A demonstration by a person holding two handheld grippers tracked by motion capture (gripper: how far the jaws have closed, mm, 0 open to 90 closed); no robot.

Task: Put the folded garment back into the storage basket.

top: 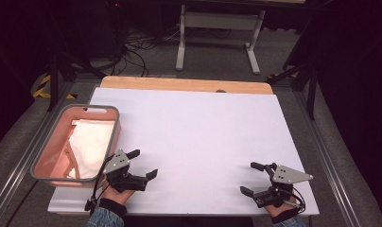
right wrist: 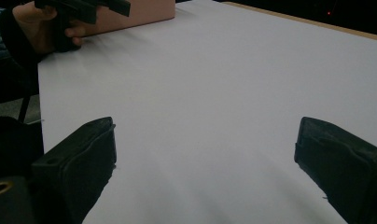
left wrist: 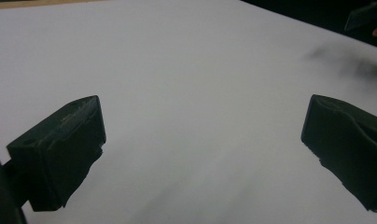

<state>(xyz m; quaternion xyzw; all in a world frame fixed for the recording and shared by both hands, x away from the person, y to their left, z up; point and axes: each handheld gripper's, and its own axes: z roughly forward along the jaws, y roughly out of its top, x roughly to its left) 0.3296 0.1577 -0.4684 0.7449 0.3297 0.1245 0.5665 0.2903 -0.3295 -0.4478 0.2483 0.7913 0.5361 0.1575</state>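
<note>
the left gripper (top: 144,164) hovers low over the near-left part of the white table (top: 194,132), just beside the right wall of a pink basket (top: 46,156) with a grey rim. its jaws stand wide apart and hold nothing; one tip points up the table next to the basket, the other points toward the table's middle. the left hand (top: 114,195) comes in from the bottom edge with a dark cuff and a denim sleeve, wrist angled so the gripper leans forward and a little to the right. in the left gripper view its two black jaws frame bare white tabletop.

the right gripper (top: 250,178) sits near the front-right corner of the table, well apart from the left one. its jaws are also spread wide and empty, pointing left toward the table's centre, with the grey three-cornered plate lying on top. the right hand (top: 278,211) enters at the bottom edge, mostly hidden behind the gripper.

white cloth (top: 90,144) lies folded inside the basket, near the left gripper but not touched by it.
</note>
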